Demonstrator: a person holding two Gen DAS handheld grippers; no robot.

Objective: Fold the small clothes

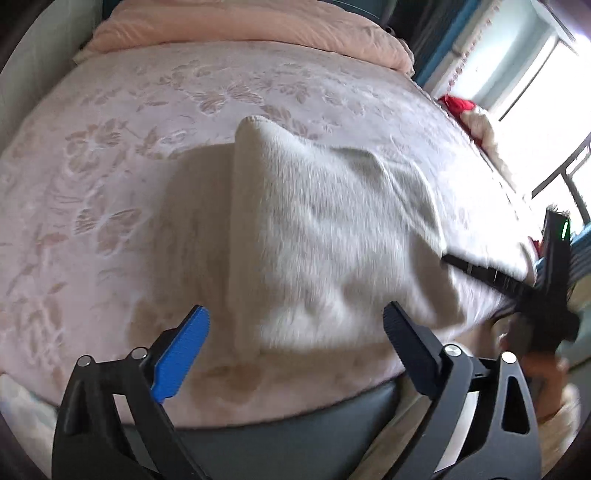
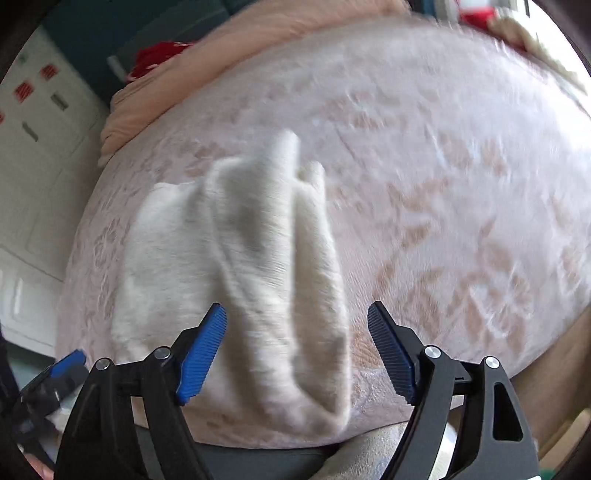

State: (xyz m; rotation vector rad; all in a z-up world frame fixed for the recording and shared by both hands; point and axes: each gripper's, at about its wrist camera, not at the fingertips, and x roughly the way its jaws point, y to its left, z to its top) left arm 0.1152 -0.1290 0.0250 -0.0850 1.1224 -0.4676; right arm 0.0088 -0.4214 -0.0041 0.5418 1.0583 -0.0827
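Both tools are spread wide and holding nothing: the left tool (image 1: 295, 328) and the right tool (image 2: 297, 328) hover just over the bed's near edge. Beyond them a white fluffy garment (image 1: 314, 229) lies rumpled on the pink floral bedspread (image 1: 110, 166), with a peach quilt (image 1: 240, 26) bunched at the far end.

I see pale pink bedspread (image 1: 110, 177) with raised floral pattern covering bed. Peach quilt (image 1: 240, 26) bunched along bed's far edge. Red item (image 1: 460, 103) at bed's far right corner, beside bright window (image 1: 546, 85). Dark grey bed frame (image 1: 295, 439) under near edge. I note white cabinet (image 2: 40, 155) with red stickers beyond bed's left edge.
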